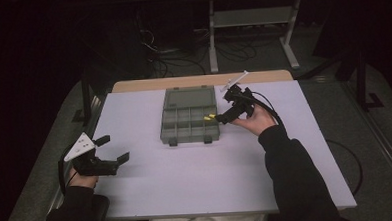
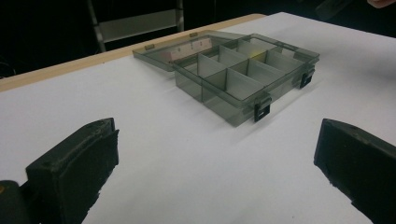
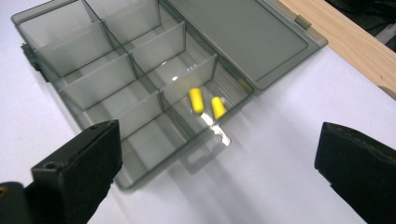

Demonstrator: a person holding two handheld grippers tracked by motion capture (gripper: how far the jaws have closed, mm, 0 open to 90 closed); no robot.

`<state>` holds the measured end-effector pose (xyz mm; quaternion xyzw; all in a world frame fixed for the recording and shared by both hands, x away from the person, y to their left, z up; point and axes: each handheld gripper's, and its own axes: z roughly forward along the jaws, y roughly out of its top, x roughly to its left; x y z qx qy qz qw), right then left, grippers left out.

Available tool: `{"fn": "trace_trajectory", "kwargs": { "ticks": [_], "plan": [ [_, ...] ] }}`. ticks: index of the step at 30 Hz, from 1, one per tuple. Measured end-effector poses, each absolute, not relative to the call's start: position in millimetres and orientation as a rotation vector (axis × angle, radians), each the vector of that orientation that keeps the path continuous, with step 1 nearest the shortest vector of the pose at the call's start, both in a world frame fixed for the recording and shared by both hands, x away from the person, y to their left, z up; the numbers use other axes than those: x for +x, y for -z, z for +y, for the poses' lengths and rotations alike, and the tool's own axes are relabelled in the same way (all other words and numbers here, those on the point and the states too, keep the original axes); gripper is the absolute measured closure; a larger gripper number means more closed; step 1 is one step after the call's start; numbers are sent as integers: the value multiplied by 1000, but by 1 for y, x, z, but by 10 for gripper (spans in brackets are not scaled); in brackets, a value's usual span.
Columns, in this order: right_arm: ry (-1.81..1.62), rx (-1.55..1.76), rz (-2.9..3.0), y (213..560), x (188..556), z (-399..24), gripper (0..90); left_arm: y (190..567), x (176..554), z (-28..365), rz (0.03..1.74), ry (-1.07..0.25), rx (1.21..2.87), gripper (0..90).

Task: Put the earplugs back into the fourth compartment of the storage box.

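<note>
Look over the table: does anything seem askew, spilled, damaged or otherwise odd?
Nothing stands out. The smoky grey plastic compartment box sits square on the white table, lid open flat behind it. Two small yellow cylinders lie together inside one compartment. Both grippers are open.

Grey translucent plastic compartment box sits centre of the high view on the white table top, its flat hinged lid folded open toward the top of the frame. Two small yellow foam earplugs lie side by side in a compartment at the box's right end, upper row. Right black two-jaw gripper is just right of the box, right of centre, near those earplugs. Left black two-jaw gripper is at lower left of the frame, well apart from the box. Metal shelf frame stands on the floor at top centre, beyond the table's far edge.
</note>
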<state>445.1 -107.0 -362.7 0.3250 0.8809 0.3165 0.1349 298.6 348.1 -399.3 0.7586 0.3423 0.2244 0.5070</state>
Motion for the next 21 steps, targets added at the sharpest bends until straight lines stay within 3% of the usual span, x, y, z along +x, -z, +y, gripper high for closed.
{"fn": "trace_trajectory", "kwargs": {
  "ticks": [21],
  "plan": [
    [-988, 971, 2504, 366, 397, -156, 6, 398, 295, 348, 828, -553, 1835, 0]
  ]
}}
